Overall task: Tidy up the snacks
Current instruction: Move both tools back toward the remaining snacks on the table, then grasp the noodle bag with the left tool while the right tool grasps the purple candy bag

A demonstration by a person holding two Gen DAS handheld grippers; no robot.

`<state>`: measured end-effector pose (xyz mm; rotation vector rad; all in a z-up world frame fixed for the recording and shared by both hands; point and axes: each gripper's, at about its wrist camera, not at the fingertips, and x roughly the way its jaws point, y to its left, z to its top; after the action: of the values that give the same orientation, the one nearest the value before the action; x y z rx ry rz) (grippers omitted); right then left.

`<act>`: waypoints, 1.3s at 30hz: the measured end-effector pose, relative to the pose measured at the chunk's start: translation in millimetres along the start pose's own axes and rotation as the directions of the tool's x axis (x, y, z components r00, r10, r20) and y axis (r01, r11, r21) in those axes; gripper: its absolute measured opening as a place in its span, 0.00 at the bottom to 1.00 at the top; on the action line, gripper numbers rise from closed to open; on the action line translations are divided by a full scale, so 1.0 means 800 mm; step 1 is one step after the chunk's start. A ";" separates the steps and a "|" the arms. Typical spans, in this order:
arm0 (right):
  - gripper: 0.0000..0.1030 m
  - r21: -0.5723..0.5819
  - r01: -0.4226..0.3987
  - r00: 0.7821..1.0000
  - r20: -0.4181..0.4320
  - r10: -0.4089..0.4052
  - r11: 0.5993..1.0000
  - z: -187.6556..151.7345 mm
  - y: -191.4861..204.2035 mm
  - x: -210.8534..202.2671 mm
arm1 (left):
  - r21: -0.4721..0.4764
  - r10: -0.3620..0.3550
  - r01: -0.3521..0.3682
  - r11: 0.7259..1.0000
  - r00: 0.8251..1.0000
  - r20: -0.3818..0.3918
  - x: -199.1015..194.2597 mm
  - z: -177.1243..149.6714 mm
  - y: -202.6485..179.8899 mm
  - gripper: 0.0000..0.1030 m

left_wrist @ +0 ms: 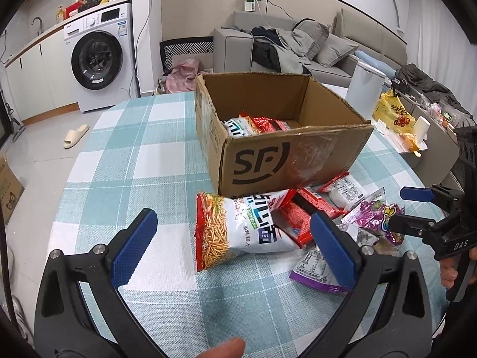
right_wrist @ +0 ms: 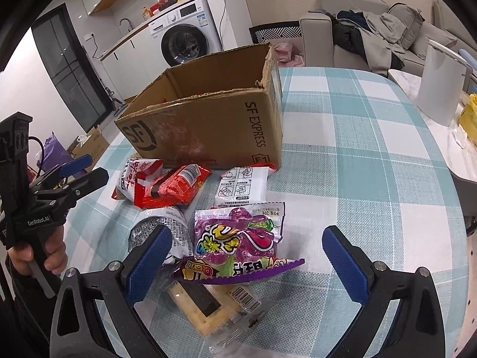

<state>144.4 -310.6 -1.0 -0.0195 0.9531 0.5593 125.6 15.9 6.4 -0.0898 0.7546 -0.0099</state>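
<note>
An open brown cardboard box [left_wrist: 286, 155] printed with a black SF logo stands on the checked cloth, holding a white noodle packet [left_wrist: 238, 126] and a red packet [left_wrist: 266, 123]. Just in front of it lie loose snacks: a large white-and-red noodle bag [left_wrist: 238, 226] leaning against the box, red packets [right_wrist: 173, 185], a white sachet [right_wrist: 243, 185], a purple candy bag [right_wrist: 235, 235] and a clear-wrapped biscuit [right_wrist: 205, 301].

Even indoor light, soft shadows, sharp focus, fisheye bending (dark corners)
</note>
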 end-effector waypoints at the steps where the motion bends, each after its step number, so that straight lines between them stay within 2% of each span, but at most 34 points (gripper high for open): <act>1: 1.00 0.000 -0.003 1.000 -0.005 0.003 1.000 0.000 0.000 0.002 | 0.001 0.003 -0.003 1.000 1.000 -0.007 0.003 0.000 0.000 0.99; 12: 1.00 -0.021 -0.018 0.998 -0.058 0.016 1.000 -0.007 0.001 0.016 | -0.009 0.005 -0.006 1.000 0.999 -0.036 0.021 -0.006 0.006 0.99; 19: 0.99 -0.020 0.000 0.998 -0.061 -0.001 1.000 -0.009 -0.013 0.013 | -0.028 0.009 -0.010 1.000 0.998 -0.054 0.032 -0.009 0.015 0.99; 25: 0.97 0.005 -0.022 0.998 -0.063 0.022 1.000 -0.009 -0.022 0.020 | -0.037 0.010 -0.013 0.999 0.998 -0.068 0.040 -0.010 0.019 0.99; 28: 0.93 0.021 -0.045 0.997 -0.062 0.046 0.999 -0.009 -0.022 0.026 | -0.048 0.007 -0.011 0.999 0.997 -0.074 0.044 -0.011 0.022 0.99; 39: 0.55 0.024 -0.131 0.991 -0.013 0.131 0.991 -0.006 -0.018 0.024 | -0.088 -0.013 0.005 0.996 0.995 -0.095 0.058 -0.013 0.032 0.99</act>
<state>155.6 -315.6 -21.9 0.0602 0.9792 0.6700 151.9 39.0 -34.7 -0.1777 0.8500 0.0104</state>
